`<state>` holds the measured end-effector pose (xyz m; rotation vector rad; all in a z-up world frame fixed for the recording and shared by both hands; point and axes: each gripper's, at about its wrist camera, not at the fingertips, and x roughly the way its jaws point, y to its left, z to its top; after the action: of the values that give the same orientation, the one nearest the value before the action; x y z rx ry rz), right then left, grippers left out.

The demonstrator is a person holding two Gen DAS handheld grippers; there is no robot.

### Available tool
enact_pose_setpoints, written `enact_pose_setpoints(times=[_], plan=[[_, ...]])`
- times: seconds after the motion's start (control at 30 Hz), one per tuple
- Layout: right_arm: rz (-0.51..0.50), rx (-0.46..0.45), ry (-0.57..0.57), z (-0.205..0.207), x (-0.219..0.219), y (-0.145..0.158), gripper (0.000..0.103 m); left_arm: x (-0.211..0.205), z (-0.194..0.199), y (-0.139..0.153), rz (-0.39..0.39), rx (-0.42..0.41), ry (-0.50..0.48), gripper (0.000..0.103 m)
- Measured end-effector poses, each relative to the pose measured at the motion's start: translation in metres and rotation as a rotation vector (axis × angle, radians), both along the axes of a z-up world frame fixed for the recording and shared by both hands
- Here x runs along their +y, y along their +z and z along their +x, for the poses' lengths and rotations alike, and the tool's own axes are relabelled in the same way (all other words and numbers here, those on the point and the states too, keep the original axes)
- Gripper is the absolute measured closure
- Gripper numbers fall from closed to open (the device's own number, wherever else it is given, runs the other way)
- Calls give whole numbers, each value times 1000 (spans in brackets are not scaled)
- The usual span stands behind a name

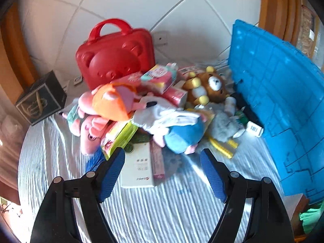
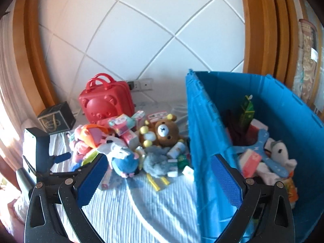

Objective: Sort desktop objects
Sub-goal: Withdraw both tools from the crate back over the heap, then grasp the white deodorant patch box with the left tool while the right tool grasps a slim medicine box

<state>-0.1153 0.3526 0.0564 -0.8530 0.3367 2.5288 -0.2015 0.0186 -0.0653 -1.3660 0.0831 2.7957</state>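
A heap of toys and boxes lies on the striped cloth (image 1: 162,206): a brown bear plush (image 1: 210,87), a blue and white plush (image 1: 178,129), an orange and pink plush (image 1: 109,103), a white box (image 1: 137,166). My left gripper (image 1: 163,174) is open and empty, low over the cloth just in front of the white box. My right gripper (image 2: 158,178) is open and empty, straddling the near wall of the blue crate (image 2: 204,137). The crate holds a white plush (image 2: 281,154), a green carton (image 2: 246,111) and other items. The left gripper also shows in the right wrist view (image 2: 60,158).
A red bear-faced case (image 1: 115,58) stands behind the heap by the tiled wall. A black box (image 1: 40,99) sits at the far left. Small bottles (image 2: 176,149) and yellow sticks (image 2: 156,182) lie beside the crate. Wooden frames flank the wall.
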Motion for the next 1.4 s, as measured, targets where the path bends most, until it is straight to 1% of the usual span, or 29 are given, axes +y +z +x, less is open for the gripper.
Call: enact_pose_setpoints(times=[0.07,0.17,0.27,0.37,0.5,0.63,0.7,0.73,0.8,0.83,0.87,0.9,0.93,0.97,1.0,1.03,1.07,1.13,1.27,1.4], plan=[[-31,-18,13,-18,-5,-18,0,-22,-3,-19,-2,-37,32,26],[-43,-63,14,-43,-9,-48,0,-48,-9,-42,-2,-101,65,26],[-73,-113,9,-61,-7,-77,0,-68,-16,-64,6,-142,94,26],[-124,-153,12,-75,-1,-104,0,-81,-25,-86,35,-186,109,26],[-168,-206,-5,-91,6,-135,0,-79,-41,-111,60,-237,103,26],[-207,-276,1,-107,12,-163,0,-68,-61,-136,77,-278,81,26],[-225,-304,4,-113,14,-175,0,-63,-71,-148,67,-306,71,26],[-234,-315,4,-116,15,-179,0,-61,-75,-153,75,-311,62,26],[-253,-334,6,-121,16,-188,0,-59,-84,-165,53,-334,66,26],[-259,-343,8,-123,17,-191,0,-60,-88,-169,79,-334,61,14],[-263,-353,9,-125,17,-195,0,-63,-90,-172,94,-335,72,6],[-267,-362,9,-127,17,-199,0,-67,-92,-174,108,-338,87,3],[-272,-371,9,-130,18,-202,0,-72,-92,-176,136,-340,93,3],[-277,-380,8,-133,18,-206,0,-77,-92,-176,158,-344,96,6],[-281,-389,8,-136,18,-210,0,-82,-89,-174,175,-333,103,12],[-283,-400,8,-140,16,-215,0,-86,-85,-172,166,-328,101,24],[-288,-414,12,-146,14,-220,0,-88,-80,-170,149,-321,93,24],[-303,-437,37,-158,7,-229,0,-94,-64,-166,138,-298,88,25],[-343,-491,138,-191,-22,-250,0,-99,-37,-165,71,-250,113,24],[-358,-511,194,-223,-50,-265,1,-98,-37,-182,57,-282,123,21]])
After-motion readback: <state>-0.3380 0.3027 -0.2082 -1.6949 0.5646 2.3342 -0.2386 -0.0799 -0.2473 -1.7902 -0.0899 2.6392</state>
